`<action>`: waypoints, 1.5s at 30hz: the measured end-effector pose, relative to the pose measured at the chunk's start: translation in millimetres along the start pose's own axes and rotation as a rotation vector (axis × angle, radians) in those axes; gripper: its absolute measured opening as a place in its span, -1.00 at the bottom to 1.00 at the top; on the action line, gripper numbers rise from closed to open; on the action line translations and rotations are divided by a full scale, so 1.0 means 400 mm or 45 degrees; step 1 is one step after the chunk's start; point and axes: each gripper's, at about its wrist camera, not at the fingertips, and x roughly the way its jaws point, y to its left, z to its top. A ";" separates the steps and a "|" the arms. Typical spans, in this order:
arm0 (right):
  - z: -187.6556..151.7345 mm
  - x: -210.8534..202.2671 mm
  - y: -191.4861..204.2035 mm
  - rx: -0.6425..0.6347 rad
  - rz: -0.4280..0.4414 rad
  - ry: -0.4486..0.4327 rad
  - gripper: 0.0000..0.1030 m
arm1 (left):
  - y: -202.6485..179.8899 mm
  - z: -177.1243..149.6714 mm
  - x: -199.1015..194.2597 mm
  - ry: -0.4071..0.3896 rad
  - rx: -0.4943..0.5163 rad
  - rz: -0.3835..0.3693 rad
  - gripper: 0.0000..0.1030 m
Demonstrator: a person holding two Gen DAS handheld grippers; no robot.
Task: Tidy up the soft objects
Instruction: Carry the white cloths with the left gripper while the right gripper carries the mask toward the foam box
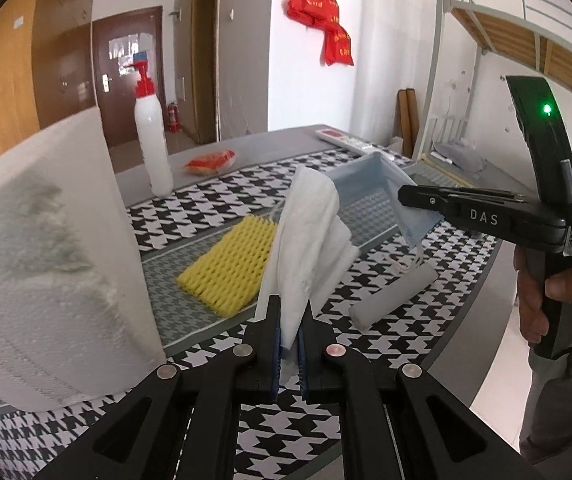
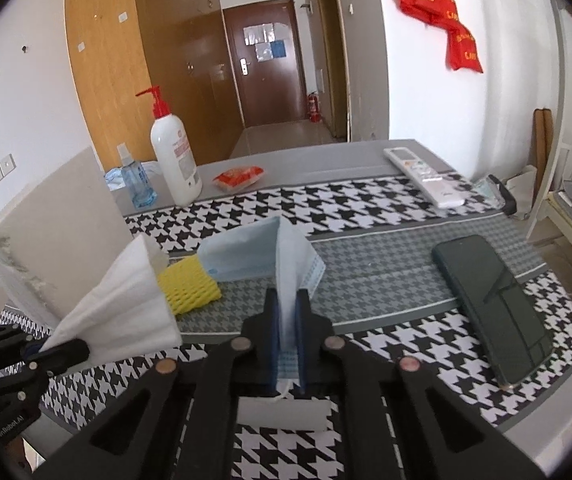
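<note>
The left gripper (image 1: pixel 290 332) is pressed together on the lower edge of a white face mask (image 1: pixel 310 240), which stands up from its fingers in loose folds, clear of the table. The right gripper (image 2: pixel 288 336) is likewise clamped on a blue face mask (image 2: pixel 263 252), whose pleated body fans out ahead of it and whose ear loop hangs below the fingers; a hand (image 1: pixel 542 300) grips its handle in the left camera's view. Under and between the two masks a yellow foam net (image 1: pixel 225 266) lies flat on the houndstooth table mat (image 1: pixel 286 432), and a small white foam roll (image 1: pixel 394 294) lies near it, just below the blue mask. A tall white foam block (image 1: pixel 45 260) stands at the left edge. Farther back are a white pump bottle (image 2: pixel 173 160), a small blue spray bottle (image 2: pixel 135 180), an orange snack packet (image 2: pixel 237 178) and a remote control (image 2: pixel 426 176). A dark phone (image 2: pixel 490 304) lies on the right side of the mat.
</note>
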 end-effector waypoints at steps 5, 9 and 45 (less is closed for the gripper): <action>0.010 -0.039 0.008 -0.002 -0.002 -0.047 -0.81 | 0.000 0.006 -0.032 -0.032 -0.001 0.007 -0.86; 0.017 -0.071 0.012 0.002 -0.007 -0.089 -0.81 | 0.003 0.007 -0.056 -0.054 -0.004 0.016 -0.86; 0.074 -0.209 0.078 -0.039 0.054 -0.312 -0.81 | 0.060 0.060 -0.235 -0.333 -0.049 0.162 -0.86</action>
